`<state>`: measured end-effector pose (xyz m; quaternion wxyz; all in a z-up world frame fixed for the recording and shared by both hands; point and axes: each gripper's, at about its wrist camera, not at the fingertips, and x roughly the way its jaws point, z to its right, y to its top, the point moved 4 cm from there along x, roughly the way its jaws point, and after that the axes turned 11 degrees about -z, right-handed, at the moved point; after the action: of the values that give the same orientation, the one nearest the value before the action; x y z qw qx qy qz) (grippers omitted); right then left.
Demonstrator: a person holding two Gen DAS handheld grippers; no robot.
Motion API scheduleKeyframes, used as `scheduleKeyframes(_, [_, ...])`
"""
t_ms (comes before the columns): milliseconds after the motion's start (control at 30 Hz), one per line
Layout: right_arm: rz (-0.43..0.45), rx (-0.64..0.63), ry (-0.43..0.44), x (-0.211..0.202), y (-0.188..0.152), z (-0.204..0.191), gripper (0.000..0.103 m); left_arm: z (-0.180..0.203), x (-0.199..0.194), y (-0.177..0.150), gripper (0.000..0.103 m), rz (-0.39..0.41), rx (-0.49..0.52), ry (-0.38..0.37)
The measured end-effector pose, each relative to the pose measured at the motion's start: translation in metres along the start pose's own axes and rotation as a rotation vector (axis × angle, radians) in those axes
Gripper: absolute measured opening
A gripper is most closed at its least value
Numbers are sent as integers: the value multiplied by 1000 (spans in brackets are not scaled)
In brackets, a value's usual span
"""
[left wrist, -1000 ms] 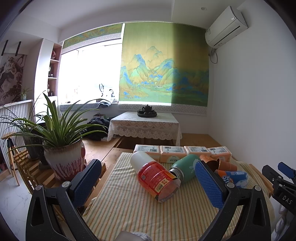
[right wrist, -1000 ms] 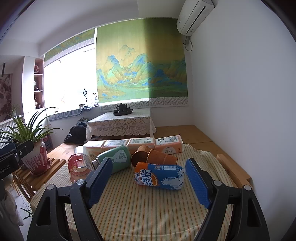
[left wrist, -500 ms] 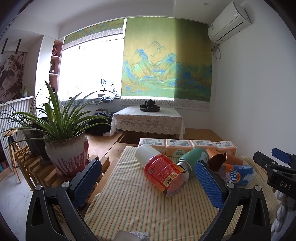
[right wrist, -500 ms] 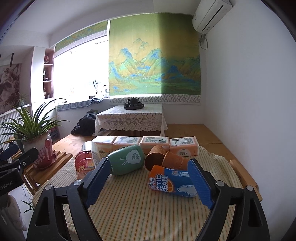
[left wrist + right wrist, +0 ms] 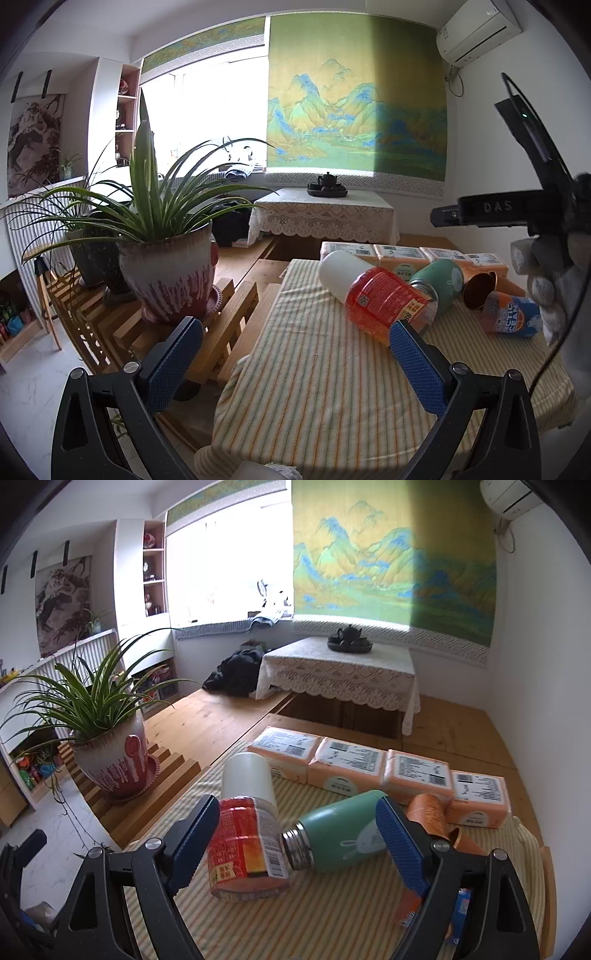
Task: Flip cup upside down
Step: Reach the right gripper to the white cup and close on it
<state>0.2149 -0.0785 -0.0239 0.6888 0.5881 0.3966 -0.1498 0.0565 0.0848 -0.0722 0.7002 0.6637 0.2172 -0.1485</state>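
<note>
Several cups lie on their sides on a striped cloth table (image 5: 325, 398). A red-labelled clear cup (image 5: 388, 304) with a white cup (image 5: 341, 267) behind it, a green bottle (image 5: 441, 282), a copper cup (image 5: 478, 291) and an orange-blue "Arctic Ocean" cup (image 5: 511, 314). In the right wrist view the red cup (image 5: 245, 843), green bottle (image 5: 340, 840) and copper cup (image 5: 430, 814) lie just beyond my open right gripper (image 5: 295, 840). My left gripper (image 5: 295, 362) is open and empty above the table's near left part.
Several orange tissue packs (image 5: 351, 764) line the table's far edge. A potted plant (image 5: 166, 269) stands on a wooden rack to the left. A lace-covered table (image 5: 340, 675) with a teapot is further back. The wall is close on the right.
My right gripper has risen and swung left, now over the red cup and green bottle instead of the Arctic Ocean cup. My left gripper has drawn back and left.
</note>
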Motion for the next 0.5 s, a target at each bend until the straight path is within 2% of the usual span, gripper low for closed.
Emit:
scheduleKeyframes(100, [-74,-11,29,27,25,-10,83,-14,-1,-3,102,-55,4,27])
scheduleKeyframes(267, [-267,-44,76,87,54,-30,83,-38,2,-9,102,-112,-11,57])
scheduleKeyframes(400, [-406,-28,103,134,65,-39,83,-63,4,-11,102,-119,-39,84])
scheduleKeyframes(500, [-485,-41,88,161,70,-43,83,-81,3,-11,102,-123,-60,110])
